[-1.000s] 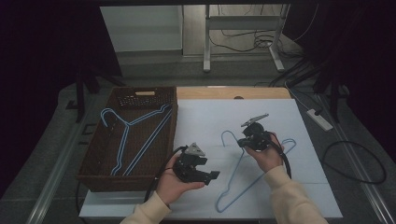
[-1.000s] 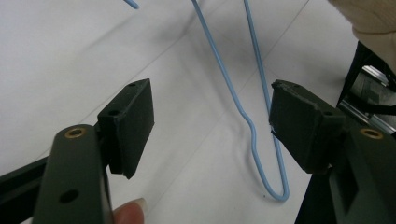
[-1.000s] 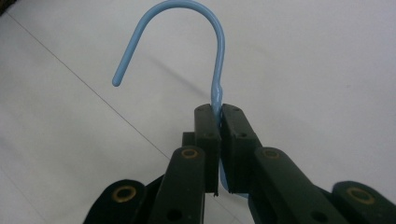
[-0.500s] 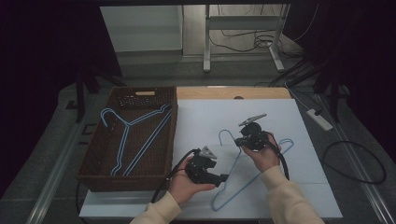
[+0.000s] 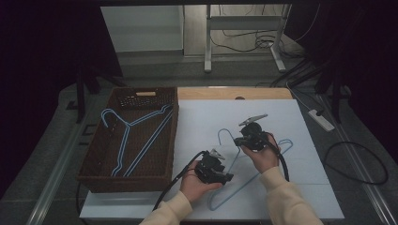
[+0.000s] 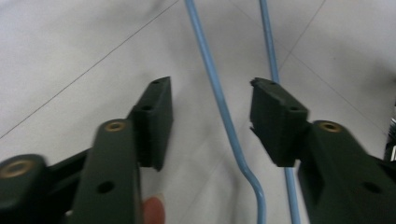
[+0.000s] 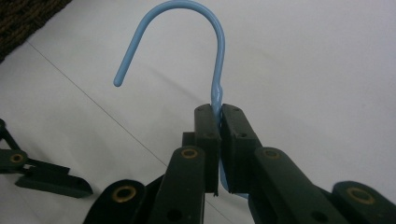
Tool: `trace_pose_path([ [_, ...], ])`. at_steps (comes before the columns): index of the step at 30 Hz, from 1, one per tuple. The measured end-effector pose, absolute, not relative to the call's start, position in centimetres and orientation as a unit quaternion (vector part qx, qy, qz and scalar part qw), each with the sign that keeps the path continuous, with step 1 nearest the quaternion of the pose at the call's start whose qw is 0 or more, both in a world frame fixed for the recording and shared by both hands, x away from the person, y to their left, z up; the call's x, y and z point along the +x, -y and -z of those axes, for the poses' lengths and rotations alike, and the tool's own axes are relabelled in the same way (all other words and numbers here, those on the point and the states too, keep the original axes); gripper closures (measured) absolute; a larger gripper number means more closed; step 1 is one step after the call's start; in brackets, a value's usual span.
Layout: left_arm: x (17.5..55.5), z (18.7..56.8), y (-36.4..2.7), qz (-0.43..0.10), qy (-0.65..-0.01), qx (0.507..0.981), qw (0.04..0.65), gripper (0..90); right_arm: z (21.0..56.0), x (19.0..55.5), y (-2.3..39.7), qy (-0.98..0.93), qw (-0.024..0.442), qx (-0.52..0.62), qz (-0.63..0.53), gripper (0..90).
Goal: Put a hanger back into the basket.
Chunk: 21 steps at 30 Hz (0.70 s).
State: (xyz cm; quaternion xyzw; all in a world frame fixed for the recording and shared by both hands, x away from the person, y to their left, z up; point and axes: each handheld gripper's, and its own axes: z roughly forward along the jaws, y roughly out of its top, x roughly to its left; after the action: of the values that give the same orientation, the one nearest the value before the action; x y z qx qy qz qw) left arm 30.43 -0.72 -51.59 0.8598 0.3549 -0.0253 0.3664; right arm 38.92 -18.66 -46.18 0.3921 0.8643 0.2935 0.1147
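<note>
A blue wire hanger (image 5: 226, 131) lies on the white table top (image 5: 202, 117). My right gripper (image 5: 251, 136) is shut on the hanger's neck; in the right gripper view the pads (image 7: 219, 109) pinch the wire just below the hook (image 7: 220, 46). My left gripper (image 5: 213, 168) sits lower left, over the hanger's sloping arm. In the left gripper view its jaws (image 6: 210, 98) straddle one blue bar (image 6: 219, 102) with gaps on both sides; they have just been closing. A second bar (image 6: 270, 56) runs past the right jaw.
A brown woven basket (image 5: 129, 177) stands at the left with another blue hanger (image 5: 126, 136) in it. A wooden strip (image 5: 234, 93) borders the table's far edge. A power strip (image 5: 321, 119) and cables lie on the floor to the right.
My left hand has moved right and down to the hanger's lower arm, and its jaws have narrowed around the wire. The right hand has held still.
</note>
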Motion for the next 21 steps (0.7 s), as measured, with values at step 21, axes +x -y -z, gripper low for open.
trace_pose_path([
  [21, 30.2, 50.6, 0.0, 0.029, -0.374, 0.841, 0.39, 85.8, 44.4, 37.0, 21.0, -0.837, 0.121, 0.373, -0.383, 67.4],
])
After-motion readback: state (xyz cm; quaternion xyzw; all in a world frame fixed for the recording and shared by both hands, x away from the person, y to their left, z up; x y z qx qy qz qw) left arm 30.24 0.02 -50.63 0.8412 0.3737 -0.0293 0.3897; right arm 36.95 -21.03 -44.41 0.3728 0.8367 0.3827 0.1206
